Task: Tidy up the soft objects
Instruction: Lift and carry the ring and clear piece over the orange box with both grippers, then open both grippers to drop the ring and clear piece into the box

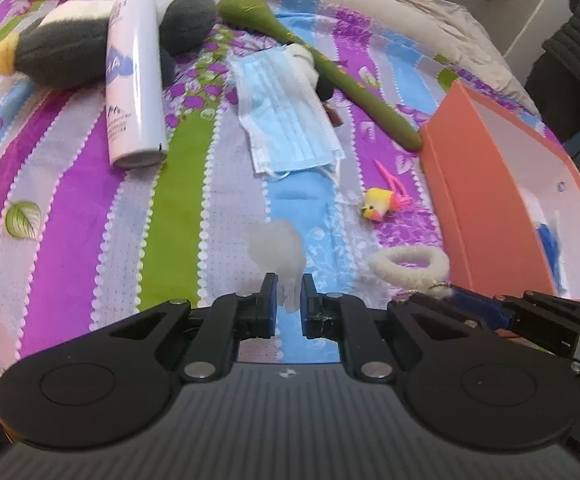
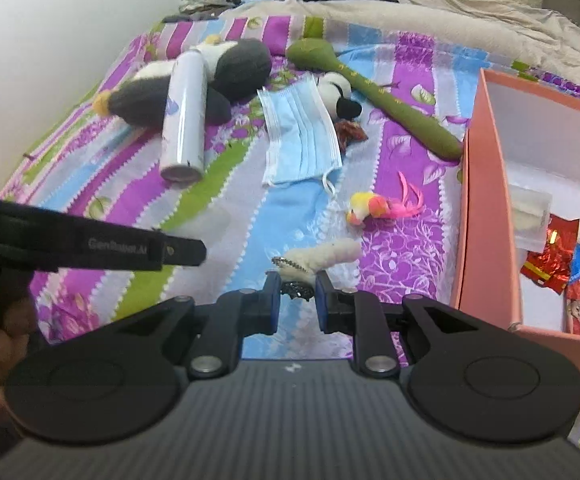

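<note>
My left gripper (image 1: 290,294) is shut on a pale translucent fluffy puff (image 1: 277,246), held just above the striped bedspread (image 1: 69,200). My right gripper (image 2: 297,289) is shut on the charm end of a white fuzzy hair tie (image 2: 330,256); the tie also shows in the left wrist view (image 1: 410,262). Ahead lie a yellow-pink toy bird (image 1: 382,204) (image 2: 374,204), a blue face mask (image 1: 285,116) (image 2: 300,132), a small panda plush (image 2: 338,94), a green plush stick (image 1: 330,68) (image 2: 374,92), and a grey penguin plush (image 1: 69,48) (image 2: 193,80).
A white spray can (image 1: 133,80) (image 2: 183,120) lies across the penguin. An open orange box (image 1: 490,184) (image 2: 486,200) stands at the right, holding red and blue packets (image 2: 570,264). A beige duvet (image 2: 450,12) covers the far bed.
</note>
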A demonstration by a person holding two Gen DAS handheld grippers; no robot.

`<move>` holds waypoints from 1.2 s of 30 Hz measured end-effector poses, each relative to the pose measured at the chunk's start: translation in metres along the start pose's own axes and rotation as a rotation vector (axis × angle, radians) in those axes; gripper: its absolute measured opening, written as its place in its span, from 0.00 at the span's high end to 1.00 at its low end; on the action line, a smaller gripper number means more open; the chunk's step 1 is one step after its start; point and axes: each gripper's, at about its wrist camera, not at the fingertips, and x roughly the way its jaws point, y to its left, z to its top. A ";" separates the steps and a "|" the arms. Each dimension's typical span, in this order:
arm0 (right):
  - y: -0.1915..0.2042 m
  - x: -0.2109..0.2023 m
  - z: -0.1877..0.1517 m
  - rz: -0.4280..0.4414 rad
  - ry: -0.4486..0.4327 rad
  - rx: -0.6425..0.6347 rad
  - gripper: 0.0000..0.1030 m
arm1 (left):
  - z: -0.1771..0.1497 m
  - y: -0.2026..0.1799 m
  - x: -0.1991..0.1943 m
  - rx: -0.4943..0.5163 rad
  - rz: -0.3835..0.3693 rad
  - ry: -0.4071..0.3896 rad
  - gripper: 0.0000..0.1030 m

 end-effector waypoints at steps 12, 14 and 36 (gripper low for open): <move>-0.008 -0.054 0.045 -0.022 -0.107 0.026 0.79 | 0.046 -0.037 -0.053 0.089 -0.078 -0.071 0.87; -0.014 -0.062 0.053 -0.032 -0.128 0.031 0.79 | 0.055 -0.046 -0.059 0.108 -0.091 -0.089 0.87; -0.112 -0.128 0.083 -0.203 -0.270 0.142 0.79 | 0.107 -0.178 -0.065 0.257 -0.286 -0.161 0.87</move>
